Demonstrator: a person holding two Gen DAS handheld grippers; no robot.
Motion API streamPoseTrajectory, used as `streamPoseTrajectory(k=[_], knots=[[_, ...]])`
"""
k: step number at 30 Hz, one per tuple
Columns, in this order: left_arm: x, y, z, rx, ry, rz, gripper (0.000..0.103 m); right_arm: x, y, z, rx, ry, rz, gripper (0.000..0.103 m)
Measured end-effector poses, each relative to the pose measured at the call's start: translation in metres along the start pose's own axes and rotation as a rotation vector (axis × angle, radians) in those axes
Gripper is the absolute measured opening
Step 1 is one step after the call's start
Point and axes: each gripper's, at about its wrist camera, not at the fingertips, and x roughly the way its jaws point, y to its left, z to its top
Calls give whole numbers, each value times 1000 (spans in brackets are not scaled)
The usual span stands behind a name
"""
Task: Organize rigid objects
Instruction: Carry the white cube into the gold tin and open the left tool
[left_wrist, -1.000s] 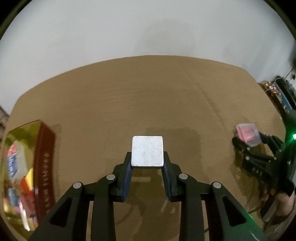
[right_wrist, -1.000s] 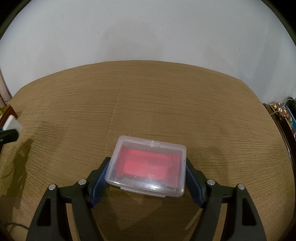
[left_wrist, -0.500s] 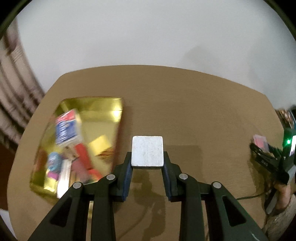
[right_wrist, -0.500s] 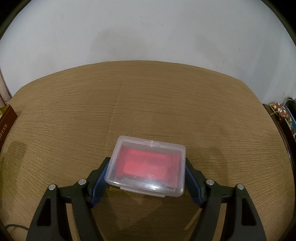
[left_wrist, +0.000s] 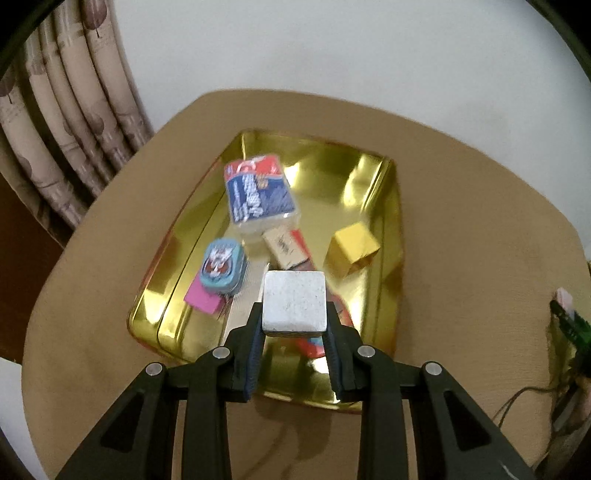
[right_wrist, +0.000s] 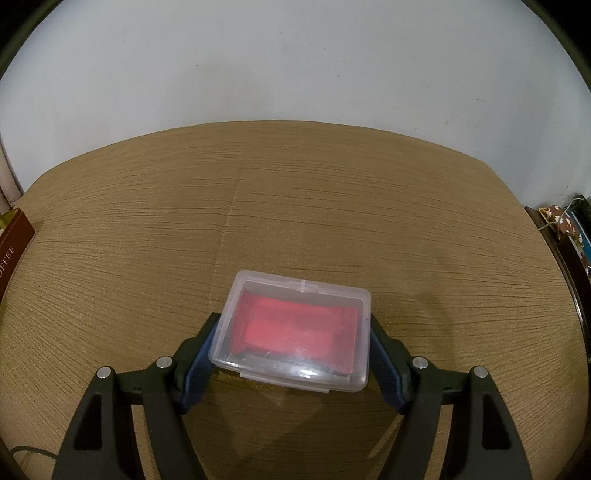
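Note:
My left gripper (left_wrist: 294, 332) is shut on a white-grey square block (left_wrist: 294, 303) and holds it above the near part of a gold tray (left_wrist: 391, 221). The tray holds a blue and red packet (left_wrist: 256, 194), a teal tin (left_wrist: 221, 266), a pink card (left_wrist: 202, 301), a yellow cube (left_wrist: 352, 251) and a small tan box (left_wrist: 286, 248). My right gripper (right_wrist: 291, 354) is shut on a clear plastic case with a red insert (right_wrist: 293, 334), just above the brown tablecloth (right_wrist: 295, 206). It shows small at the right edge of the left wrist view (left_wrist: 567, 317).
A curtain (left_wrist: 62, 118) hangs at the left beyond the table. The brown side of a box marked COFFEE (right_wrist: 11, 251) is at the left edge of the right wrist view. Clutter (right_wrist: 569, 229) sits off the table's right edge. A white wall stands behind.
My left gripper has swung left with the block, from over bare tablecloth to above the gold tray. My right gripper has held still with the clear case.

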Motion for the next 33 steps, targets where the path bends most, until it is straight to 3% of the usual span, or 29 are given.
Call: streamPoseTrajectory(k=[14,33], knots=[[30,6,8,-5,-7,1,26,1,2,0,-5,-1,-1,76],[27,6,3,3,-40,66,30,0,1,1,-4,-2,0,76]])
